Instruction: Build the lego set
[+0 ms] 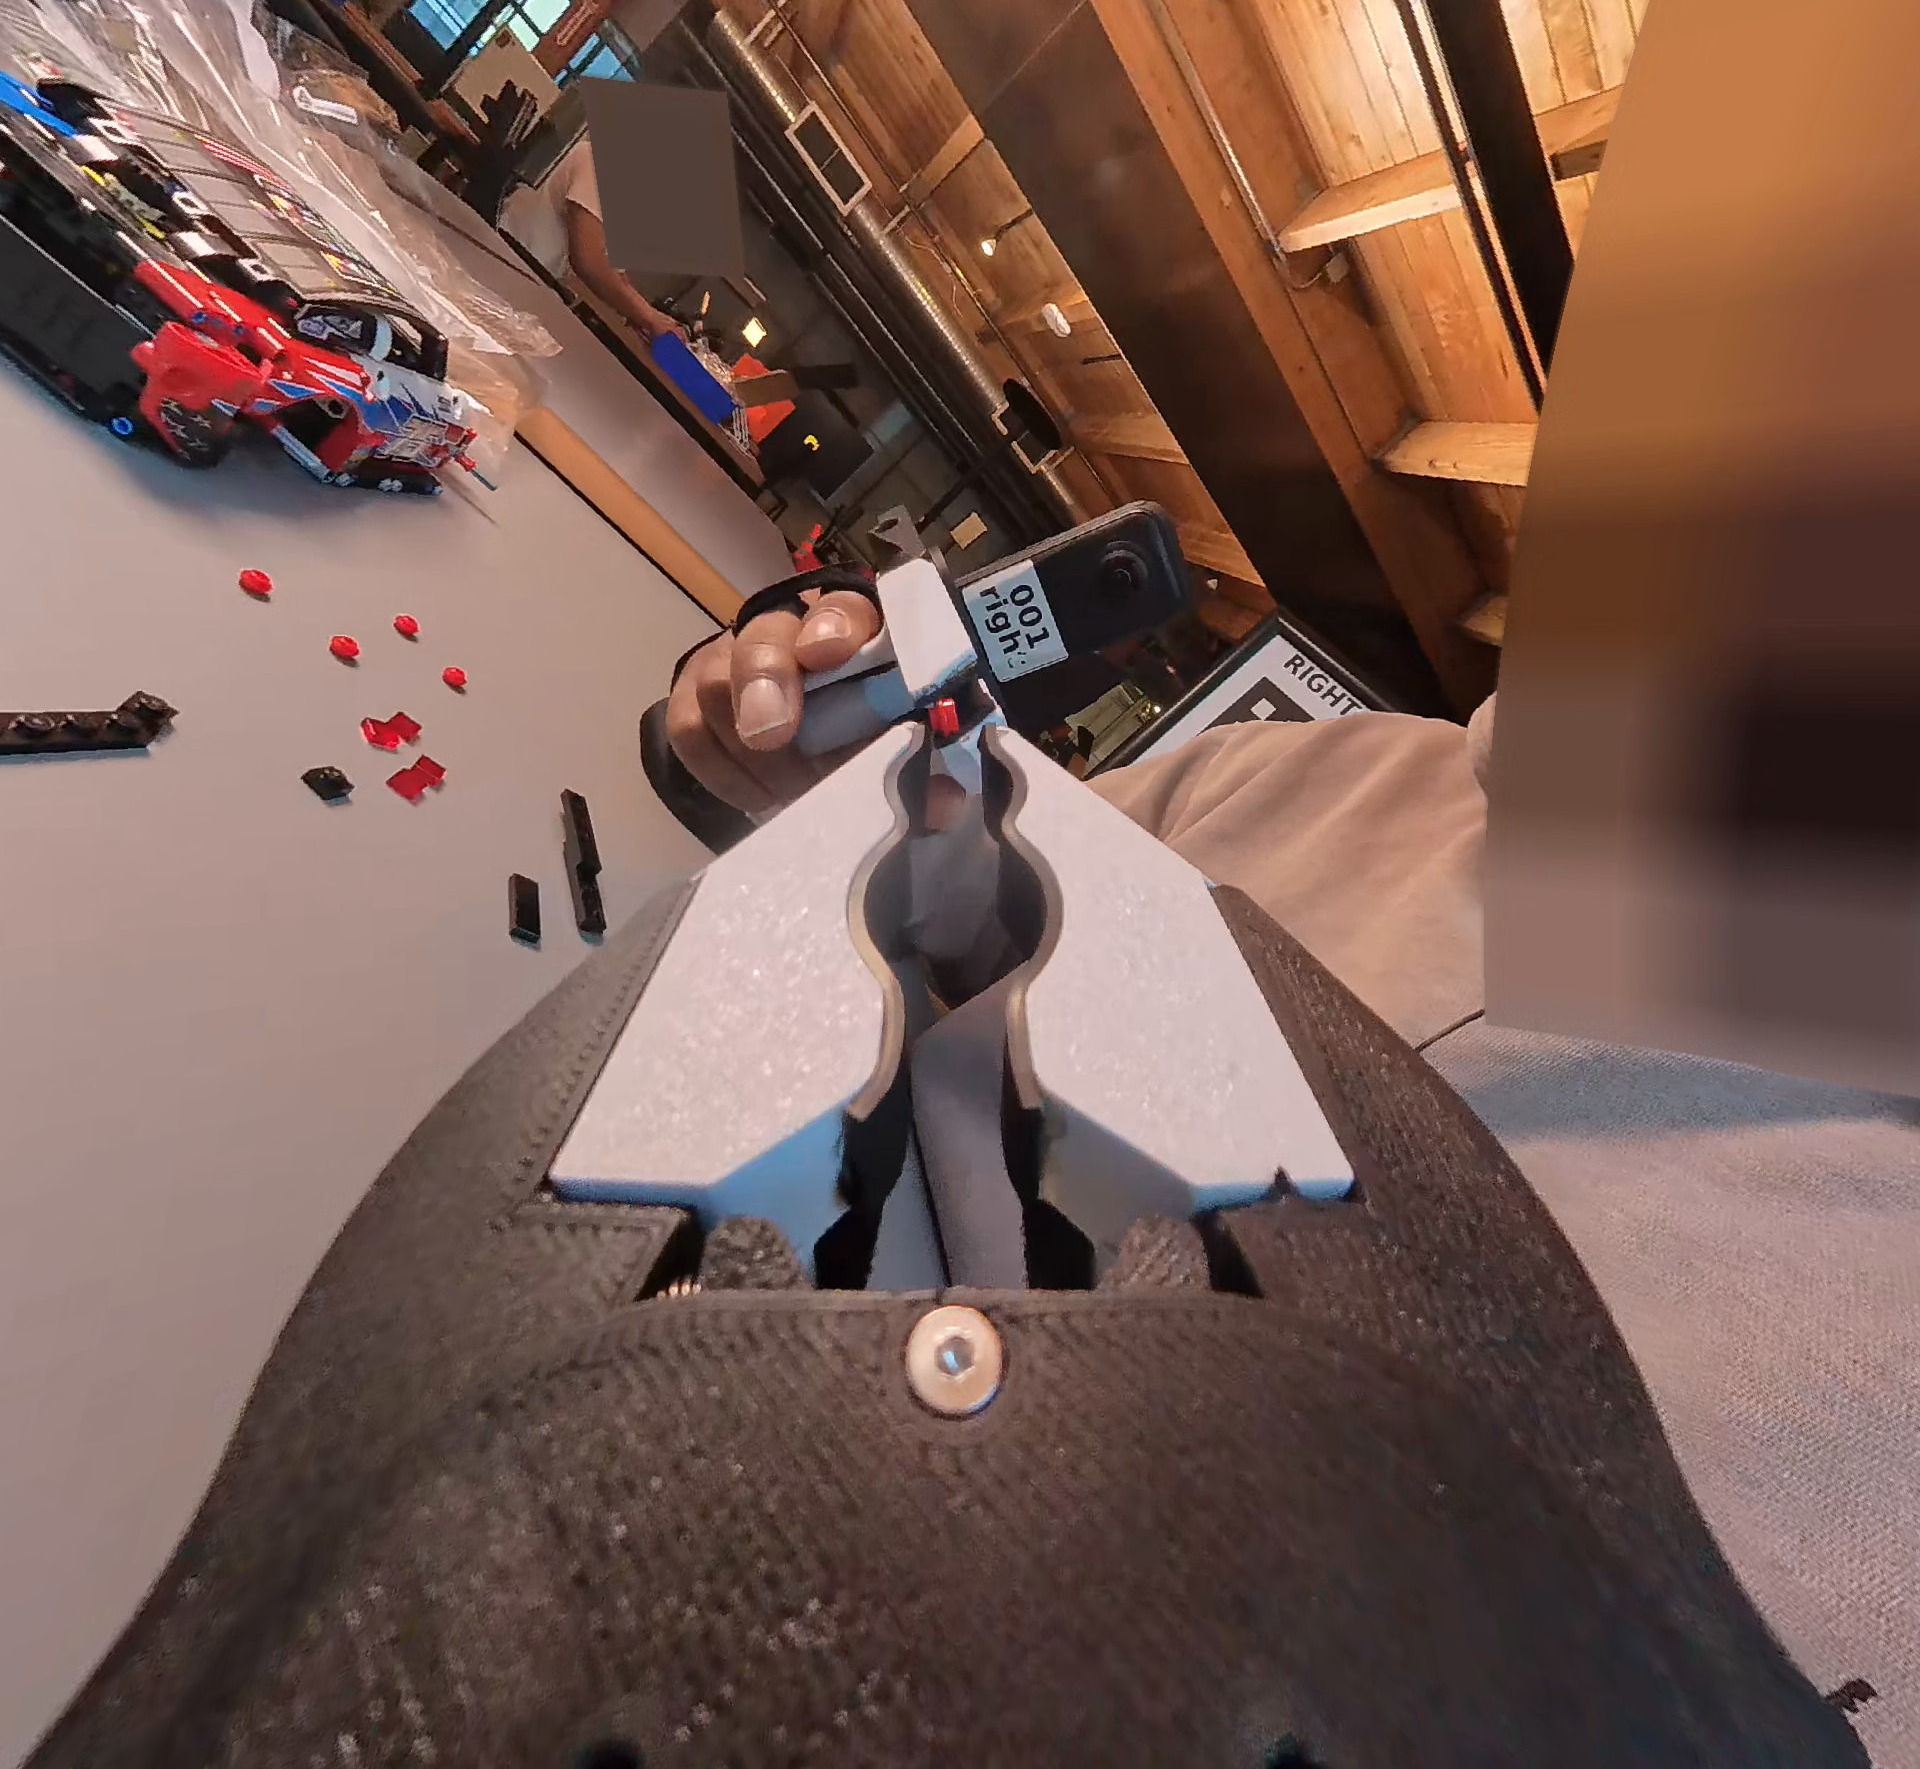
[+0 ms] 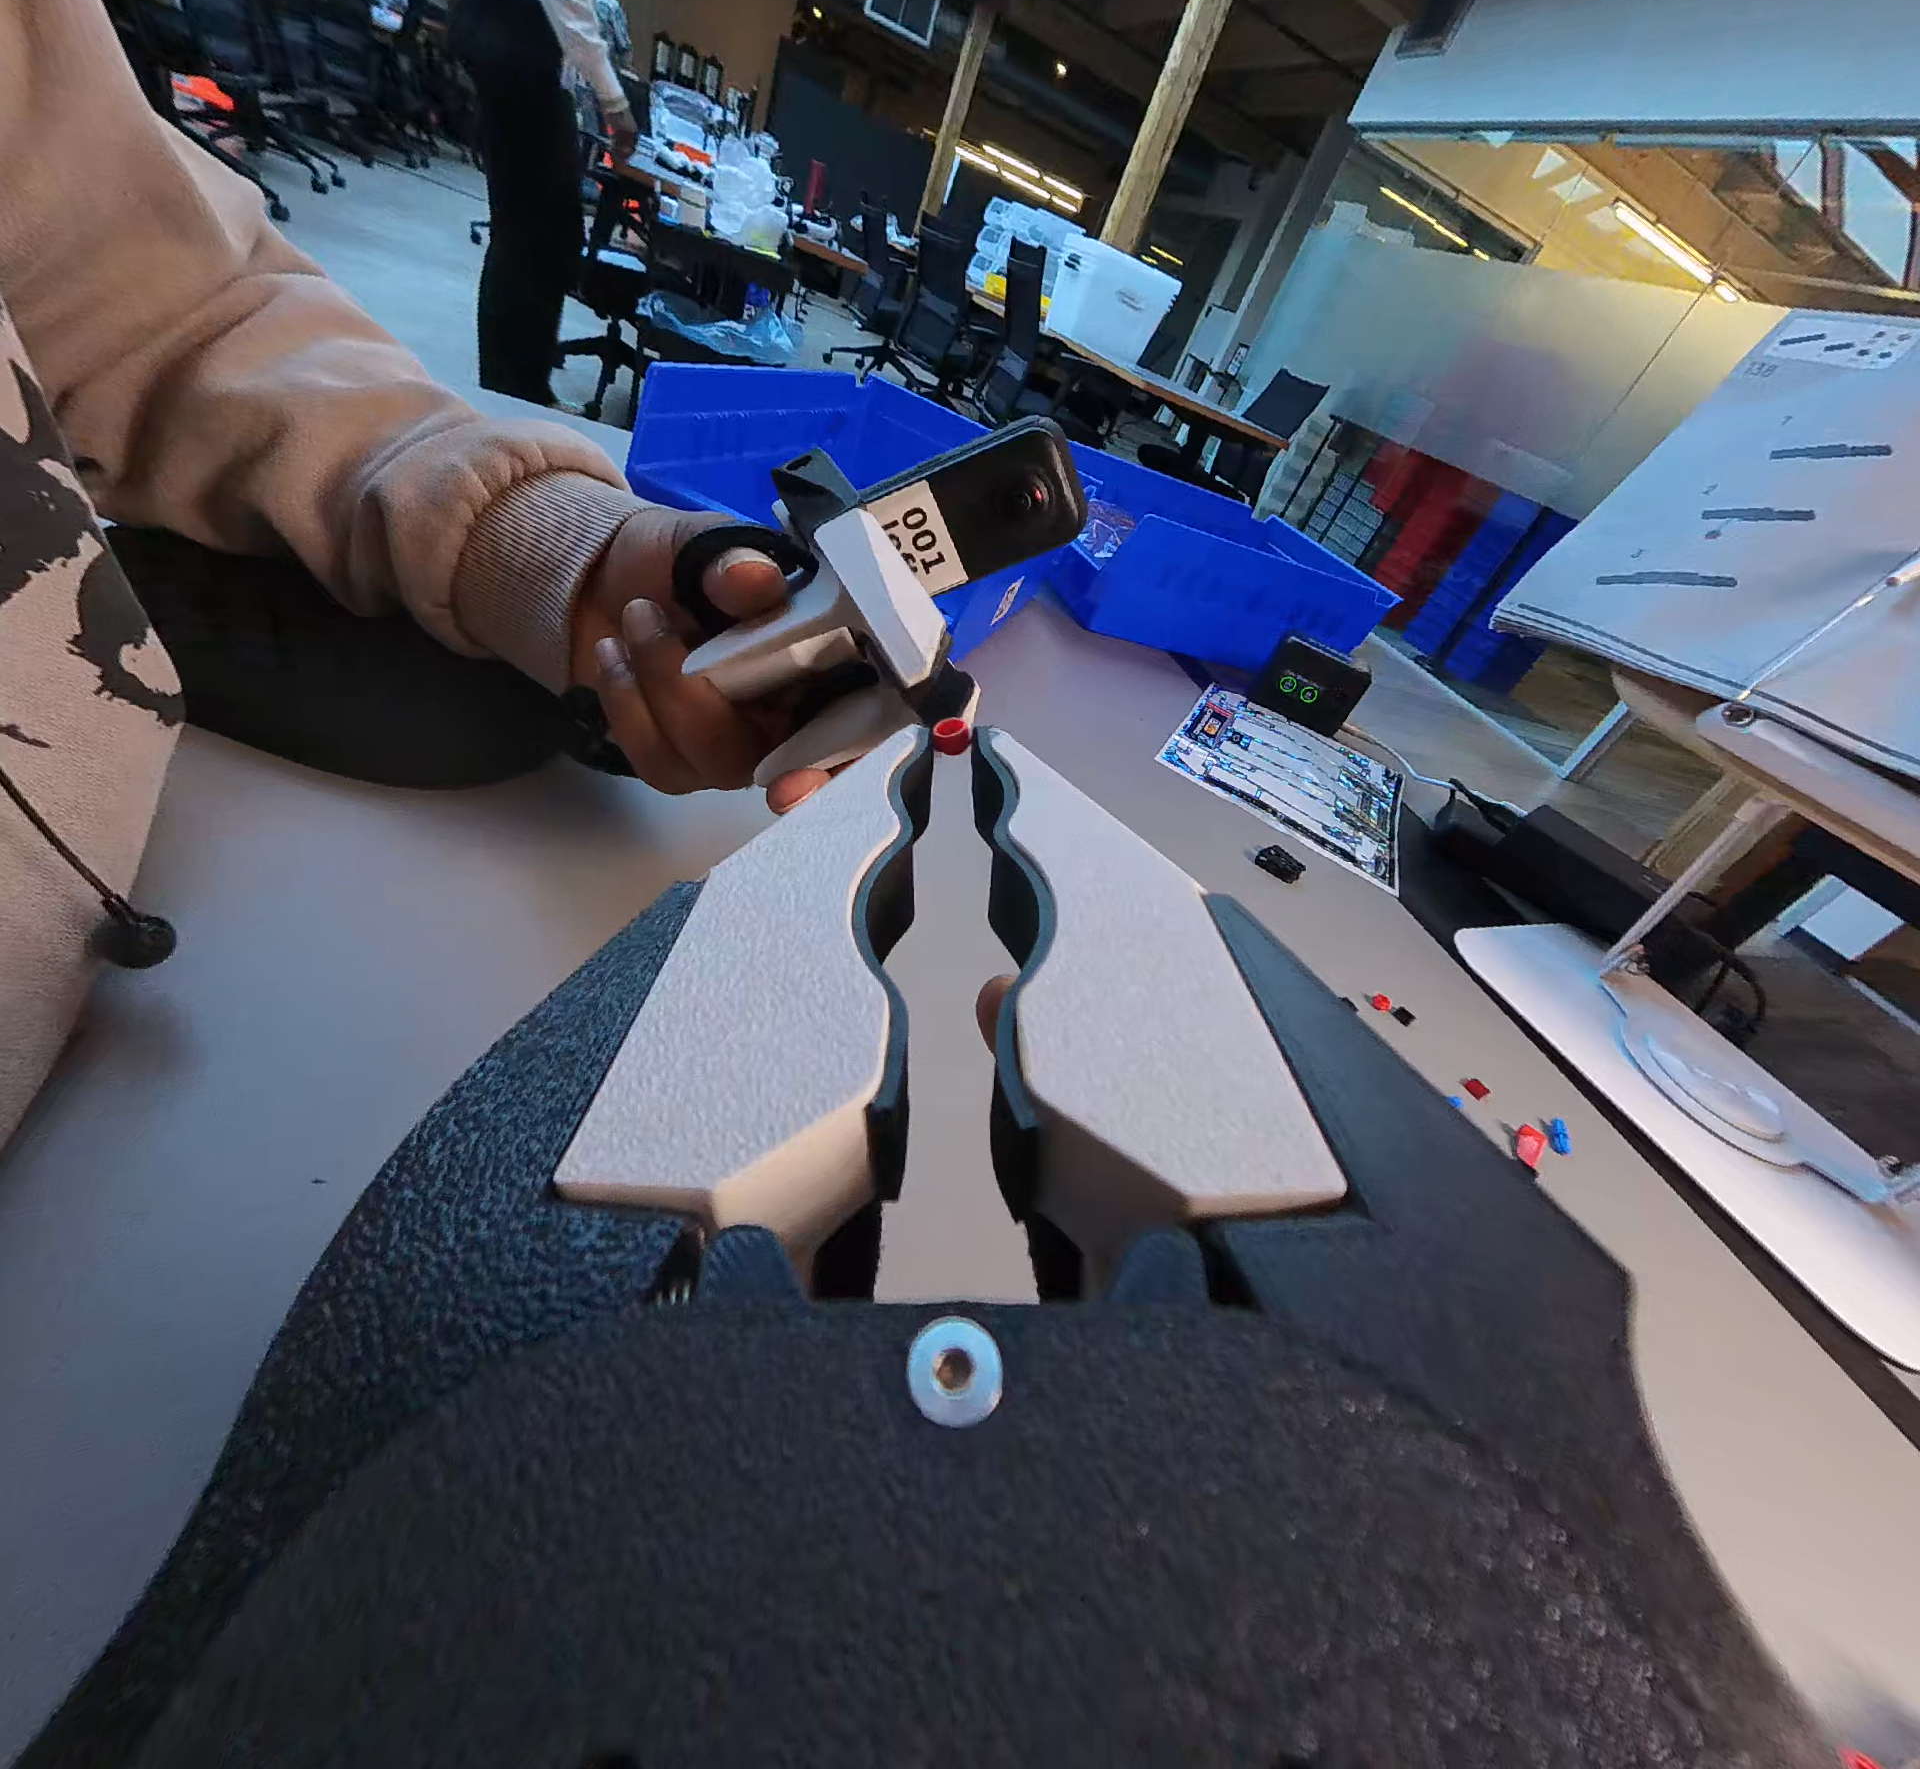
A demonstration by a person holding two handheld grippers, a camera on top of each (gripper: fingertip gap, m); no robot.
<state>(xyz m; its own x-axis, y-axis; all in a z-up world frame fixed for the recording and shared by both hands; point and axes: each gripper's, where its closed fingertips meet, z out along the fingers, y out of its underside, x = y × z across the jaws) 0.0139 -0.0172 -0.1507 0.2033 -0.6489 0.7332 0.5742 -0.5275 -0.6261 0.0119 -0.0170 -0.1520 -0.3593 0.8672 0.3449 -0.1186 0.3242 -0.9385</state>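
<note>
Both grippers meet tip to tip above a grey table [image 2: 312, 1044]. The right gripper [image 2: 951, 745] pinches a small red round piece [image 2: 949, 737]; the left gripper [image 1: 948, 732] stands narrow against it. A red lego car [image 1: 301, 389] sits far left; blue bins [image 2: 935, 493] stand beyond. Wooden beams cross the workshop ceiling.

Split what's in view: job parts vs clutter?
Job:
small red piece, between both gripper tips
left gripper
right gripper
loose red studs
black plates
red truck model
instruction sheet

Clutter:
blue bins
plastic bags
black device
</note>
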